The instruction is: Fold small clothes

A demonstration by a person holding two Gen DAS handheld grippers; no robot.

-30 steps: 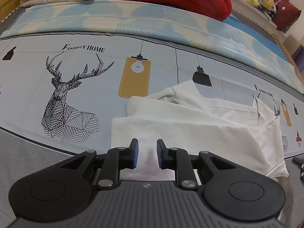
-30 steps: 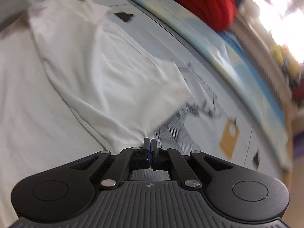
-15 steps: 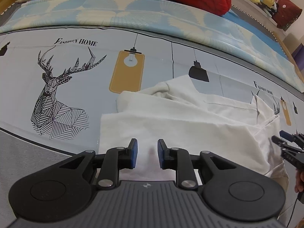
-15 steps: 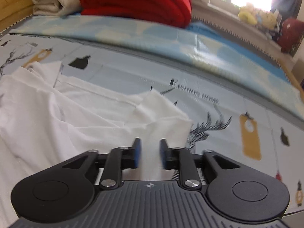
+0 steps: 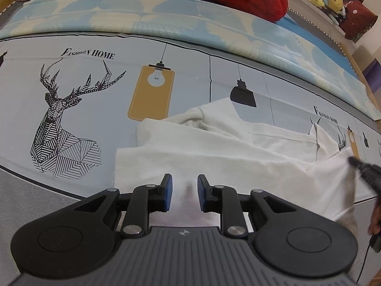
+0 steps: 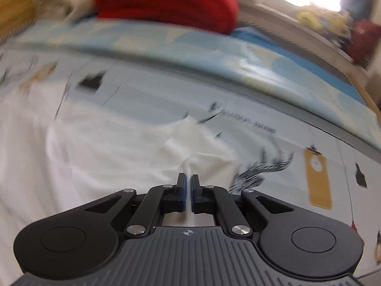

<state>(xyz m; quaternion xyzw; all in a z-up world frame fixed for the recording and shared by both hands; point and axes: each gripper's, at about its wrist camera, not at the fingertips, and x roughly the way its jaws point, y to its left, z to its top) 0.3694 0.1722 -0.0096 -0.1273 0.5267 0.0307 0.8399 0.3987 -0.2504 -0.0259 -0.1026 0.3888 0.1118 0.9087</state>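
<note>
White cotton, soft and limp: the small shirt (image 5: 214,157) lies rumpled on the printed bedsheet (image 5: 100,109) just ahead of my left tongs (image 5: 182,191), whose pads stand apart over its near hem, gripping nothing.

From my right tongs (image 6: 188,186), the jaws have just closed, clamping a sleeve corner. It will drape and slip, so hems and corners are the places to pinch.

"FASHION HOME" is printed on the bed sheet (image 5: 100,109) above the deer drawing, up-left of the left gripper (image 5: 182,190), and again far right.
</note>
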